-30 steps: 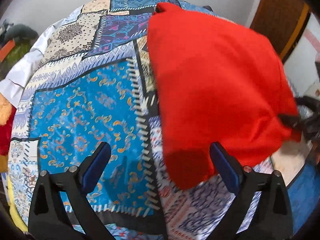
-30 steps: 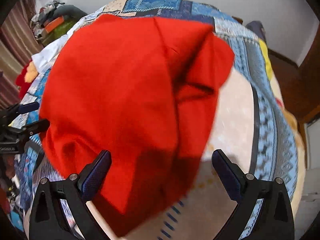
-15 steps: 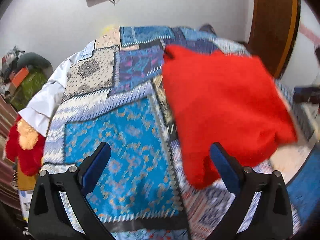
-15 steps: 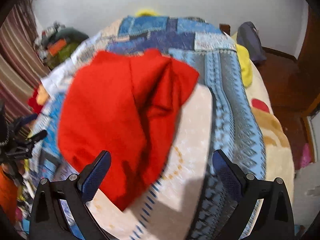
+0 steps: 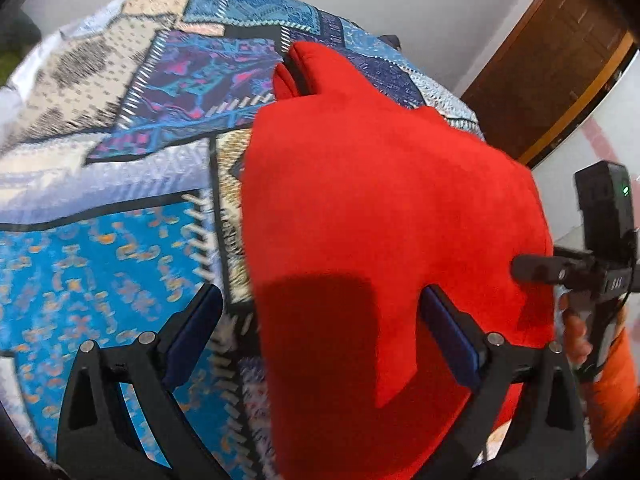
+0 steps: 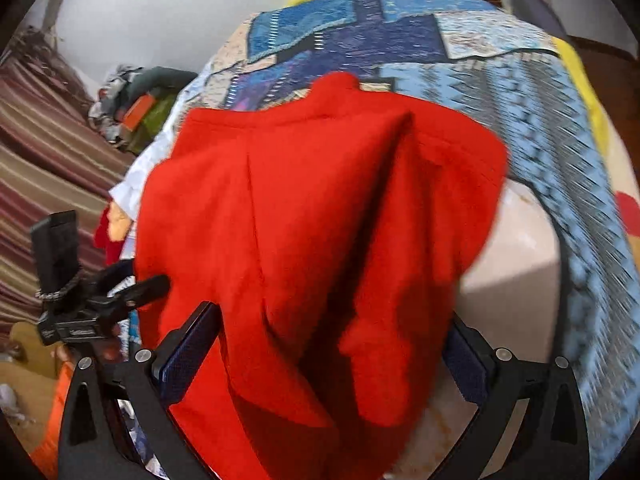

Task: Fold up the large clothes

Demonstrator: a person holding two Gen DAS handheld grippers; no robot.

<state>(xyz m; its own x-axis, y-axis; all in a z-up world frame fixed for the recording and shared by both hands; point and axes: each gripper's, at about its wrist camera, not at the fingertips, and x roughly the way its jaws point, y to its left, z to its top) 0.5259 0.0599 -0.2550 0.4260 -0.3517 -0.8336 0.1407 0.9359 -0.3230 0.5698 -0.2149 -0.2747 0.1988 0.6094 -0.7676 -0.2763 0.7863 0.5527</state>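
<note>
Nearest to me, the left tool [image 5: 320,328] stands wide, and the near edge of the red garment [image 5: 384,216] lies between its fingers without either pad [image 5: 448,336] pressing on it. From my right-wrist view the right tool [image 6: 328,348] is wide too, the garment's near folds bunched between its fingers and hiding part of the right one; I see no clamp on the cloth.

The garment lies on the bed, over the patchwork cover [image 5: 112,248]. In the left view it covers the right half of the cover, its near hem in shadow, and a narrow double tab [image 5: 296,68] points away from me at its far end. In the right view a long crease runs down the garment's middle, and a thick fold stands up to the right of that crease.

Beside the garment's right edge, in the left view, I see the other tool's body and a hand in an orange sleeve [image 5: 616,384]. Left of the garment, in the right view, a heap of clothes [image 6: 136,104] sits past the bed's edge, by a striped curtain [image 6: 44,152]. Beyond the garment the cover runs to a pale wall [image 6: 160,12]; a brown door [image 5: 552,76] stands to the right in the left view.
</note>
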